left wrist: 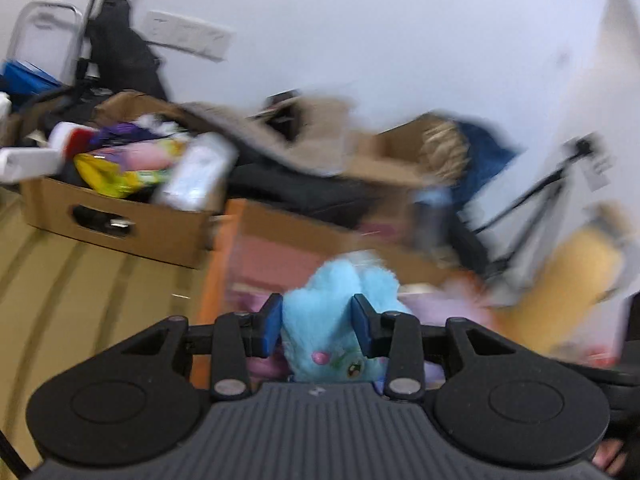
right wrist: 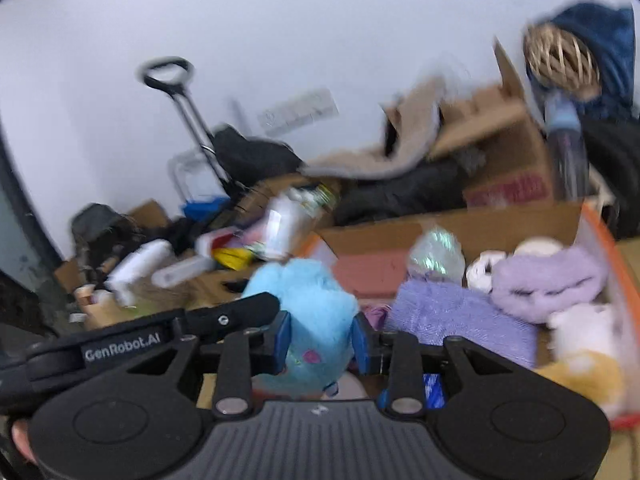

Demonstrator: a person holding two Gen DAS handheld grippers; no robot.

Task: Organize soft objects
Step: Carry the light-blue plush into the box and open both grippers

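both grippers clamp the same blue plush toy (left wrist: 332, 332): the left gripper (left wrist: 316, 326) has its blue pads squeezed on either side of the fluffy body, and the right gripper (right wrist: 320, 340) pinches it the same way, so 2 grips share 1 soft thing. the toy hangs in the air in front of the orange-rimmed box (right wrist: 600, 240), which sits at about 2 o'clock from the toy in the right wrist view and already holds a purple knit piece (right wrist: 460, 316) and a lilac fluffy piece (right wrist: 548, 280). risks: the 2 hands could pull apart and stretch or tear the plush, or 1 grip could slide off the fur since pile compresses and gives little purchase; if 1 side lets go early the toy could swing and drop outside the box, likely onto the floor at 9 o'clock in the left view. the cluttered cardboard box (left wrist: 120, 224) at 10 o'clock is close enough to be a wrong landing spot. hard to read: both views are heavily motion-blurred, the toy's lower half is cut off behind the gripper bodies, i cannot tell how deep the pads bite, and the box's near wall and floor contents are mostly hidden.
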